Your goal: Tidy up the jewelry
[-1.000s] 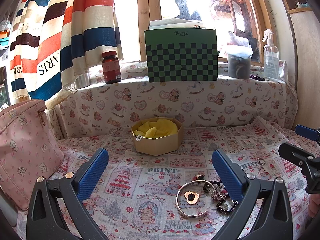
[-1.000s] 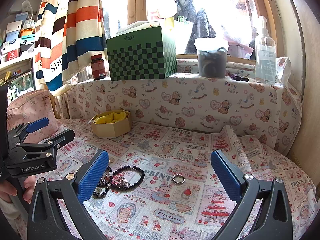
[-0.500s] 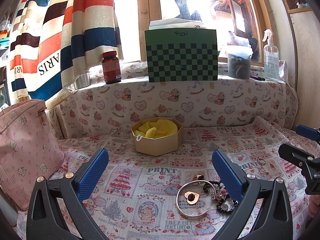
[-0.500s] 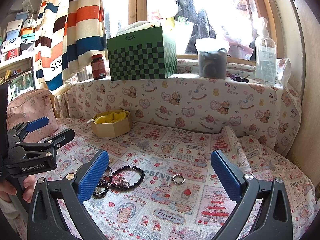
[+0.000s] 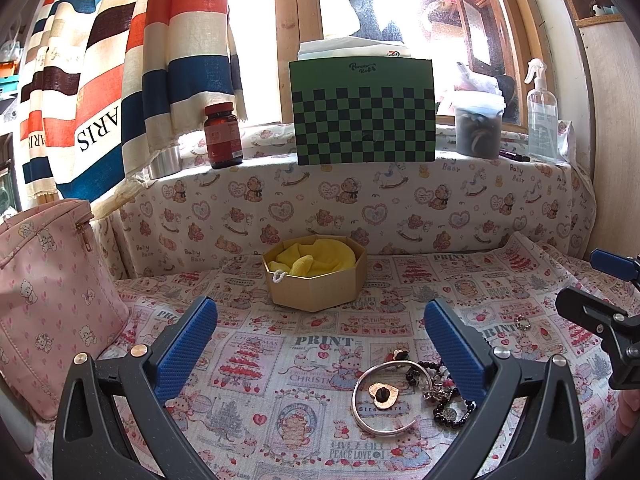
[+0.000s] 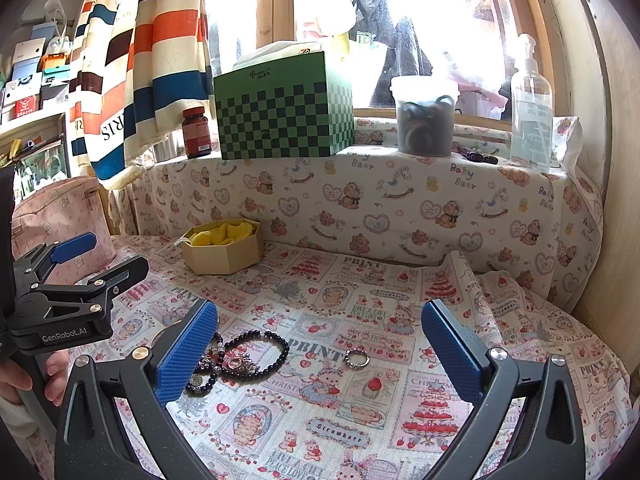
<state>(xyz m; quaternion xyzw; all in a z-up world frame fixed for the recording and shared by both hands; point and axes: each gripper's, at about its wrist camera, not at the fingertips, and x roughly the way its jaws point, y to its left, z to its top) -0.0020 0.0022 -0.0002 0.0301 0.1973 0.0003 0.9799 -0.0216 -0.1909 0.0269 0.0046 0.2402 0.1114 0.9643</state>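
A tan octagonal box [image 5: 316, 284] lined with yellow cloth [image 5: 320, 258] sits on the patterned cloth at the back; it also shows in the right wrist view as the box [image 6: 224, 254]. A silver bangle [image 5: 390, 398] lies around a heart pendant [image 5: 384, 393], beside a black bead bracelet [image 5: 452, 404]. The bead bracelet [image 6: 260, 354] and a small ring [image 6: 357, 358] lie ahead of my right gripper [image 6: 320, 354]. My left gripper [image 5: 320, 354] hovers open just left of the bangle. Both hold nothing.
A pink bag [image 5: 44, 292] stands at the left. On the sill are a green checkered box [image 5: 362, 114], a red jar [image 5: 223, 136], a dark tub [image 5: 478, 128] and a spray bottle [image 5: 542, 116]. A striped curtain [image 5: 132, 64] hangs at the left. A hand [image 6: 24, 376] holds the left gripper.
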